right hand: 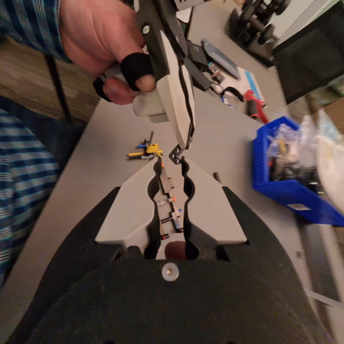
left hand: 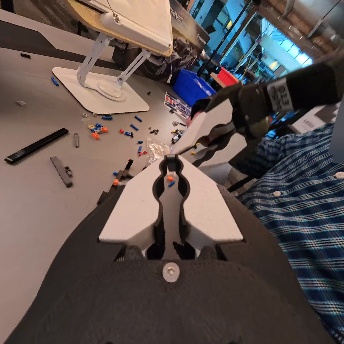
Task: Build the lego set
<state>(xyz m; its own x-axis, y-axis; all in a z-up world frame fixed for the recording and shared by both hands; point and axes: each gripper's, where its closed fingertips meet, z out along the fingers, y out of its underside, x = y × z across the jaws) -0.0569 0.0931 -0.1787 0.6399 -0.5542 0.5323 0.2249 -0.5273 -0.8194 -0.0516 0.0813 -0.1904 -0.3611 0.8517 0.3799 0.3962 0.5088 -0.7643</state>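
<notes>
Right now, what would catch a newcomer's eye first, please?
The left gripper pinches a small black angled beam just ahead of the right gripper, whose jaws stand open. Blue, red and orange pieces litter the grey table, with a blue bin off to the right.

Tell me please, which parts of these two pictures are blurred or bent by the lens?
Left wrist view: the right tool and background windows are motion-blurred, and the wide lens curves the table. Right wrist view: the blue bin and the edges smear, while the left tool stays fairly sharp.

Grey table (left hand: 37, 195) — scattered lego pieces (left hand: 98, 130), blue bin (right hand: 290, 193).
</notes>
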